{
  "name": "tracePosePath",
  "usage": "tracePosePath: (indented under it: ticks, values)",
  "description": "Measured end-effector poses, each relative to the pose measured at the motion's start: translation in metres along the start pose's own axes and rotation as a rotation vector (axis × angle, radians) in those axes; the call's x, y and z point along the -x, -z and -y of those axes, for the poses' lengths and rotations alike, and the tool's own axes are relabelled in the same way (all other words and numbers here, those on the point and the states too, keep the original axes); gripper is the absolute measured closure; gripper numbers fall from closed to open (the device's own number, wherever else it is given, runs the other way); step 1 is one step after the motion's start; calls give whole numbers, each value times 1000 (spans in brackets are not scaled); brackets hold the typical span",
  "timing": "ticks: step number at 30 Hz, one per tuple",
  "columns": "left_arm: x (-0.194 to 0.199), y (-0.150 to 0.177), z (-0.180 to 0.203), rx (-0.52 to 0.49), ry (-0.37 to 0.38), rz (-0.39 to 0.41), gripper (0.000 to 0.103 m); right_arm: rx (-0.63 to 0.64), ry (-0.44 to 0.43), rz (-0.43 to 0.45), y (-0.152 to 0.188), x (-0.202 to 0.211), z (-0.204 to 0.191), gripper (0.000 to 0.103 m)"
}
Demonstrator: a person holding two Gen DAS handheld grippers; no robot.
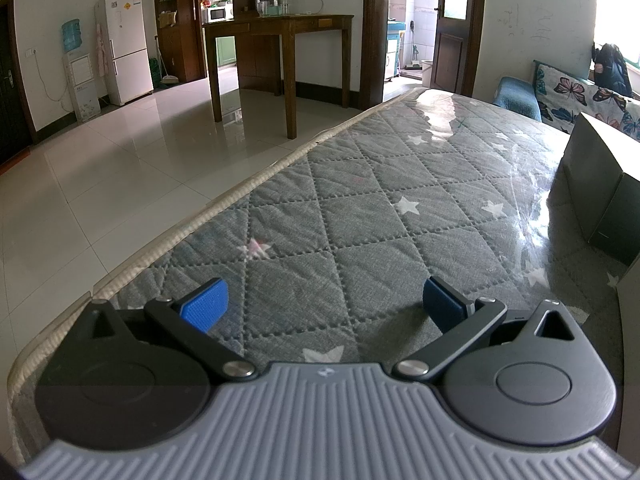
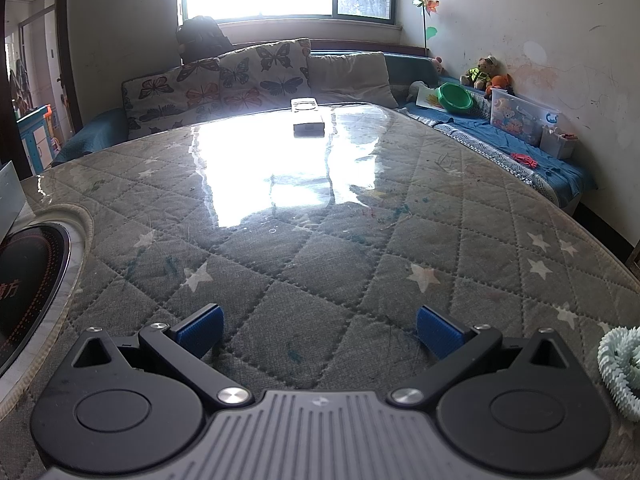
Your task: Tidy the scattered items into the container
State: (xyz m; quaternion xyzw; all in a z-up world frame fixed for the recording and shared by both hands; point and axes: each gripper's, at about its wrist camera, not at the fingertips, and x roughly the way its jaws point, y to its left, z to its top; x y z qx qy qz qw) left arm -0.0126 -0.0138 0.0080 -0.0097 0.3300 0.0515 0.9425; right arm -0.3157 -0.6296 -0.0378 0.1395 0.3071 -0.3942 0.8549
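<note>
My left gripper (image 1: 326, 302) is open over the grey quilted table cover (image 1: 360, 208), with nothing between its blue pads. A dark cardboard box (image 1: 600, 184) stands at the right edge of the left wrist view, well ahead and right of that gripper. My right gripper (image 2: 320, 330) is open too, low over the same star-patterned cover (image 2: 320, 240), empty. A pale green spiky ring-shaped item (image 2: 620, 368) lies just right of the right gripper. A small flat white-and-grey remote-like item (image 2: 306, 116) lies at the far edge of the table.
A round black induction hob (image 2: 28, 280) is set into the table at the left. A sofa with butterfly cushions (image 2: 224, 76) runs behind the table, holding toys, a green bowl (image 2: 454, 98) and a clear bin (image 2: 520, 116). Tiled floor (image 1: 120, 160) and a wooden table (image 1: 280, 40) lie left.
</note>
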Motion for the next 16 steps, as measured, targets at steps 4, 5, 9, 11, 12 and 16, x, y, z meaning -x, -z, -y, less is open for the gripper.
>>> tracePosePath:
  ticks: [4,5,9,11,12,16]
  values:
    - [0,0,1,0,0,0,0,0,0,0,0,0,0,0]
    - [0,0,1,0,0,0,0,0,0,0,0,0,0,0]
    - [1,0,1,1,1,0,0,0,0,0,0,0,0,0]
    - [1,0,1,2,1,1,0,0,0,0,0,0,0,0]
    - [1,0,2,2,1,1,0,0,0,0,0,0,0,0]
    - [1,1,2,2,1,1,0,0,0,0,0,0,0,0]
